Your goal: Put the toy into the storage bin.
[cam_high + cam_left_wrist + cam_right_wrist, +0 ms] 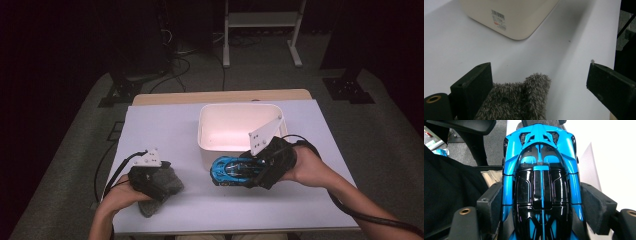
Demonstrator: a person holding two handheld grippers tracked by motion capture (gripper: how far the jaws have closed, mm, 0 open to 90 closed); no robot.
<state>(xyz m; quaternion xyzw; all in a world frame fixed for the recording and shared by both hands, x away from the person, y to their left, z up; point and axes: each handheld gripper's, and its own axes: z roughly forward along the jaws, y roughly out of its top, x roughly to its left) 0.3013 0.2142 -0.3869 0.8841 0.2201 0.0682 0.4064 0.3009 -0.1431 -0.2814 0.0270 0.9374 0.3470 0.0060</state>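
A blue and black toy car hangs above the table just in front of the white bin. My right gripper is shut on it; in the right gripper view both pads press the sides of the toy car, whose length runs straight away from the camera. At the front left, my left gripper rests over a grey fuzzy cloth. In the left gripper view the cloth lies against the left jaw, and the jaws stand wide apart around my left gripper, open.
The white table top has bare room at the left and behind the cloth. The bin shows a barcode label on its wall. Cables trail from both grippers off the table's front. Dark floor and a white frame lie beyond.
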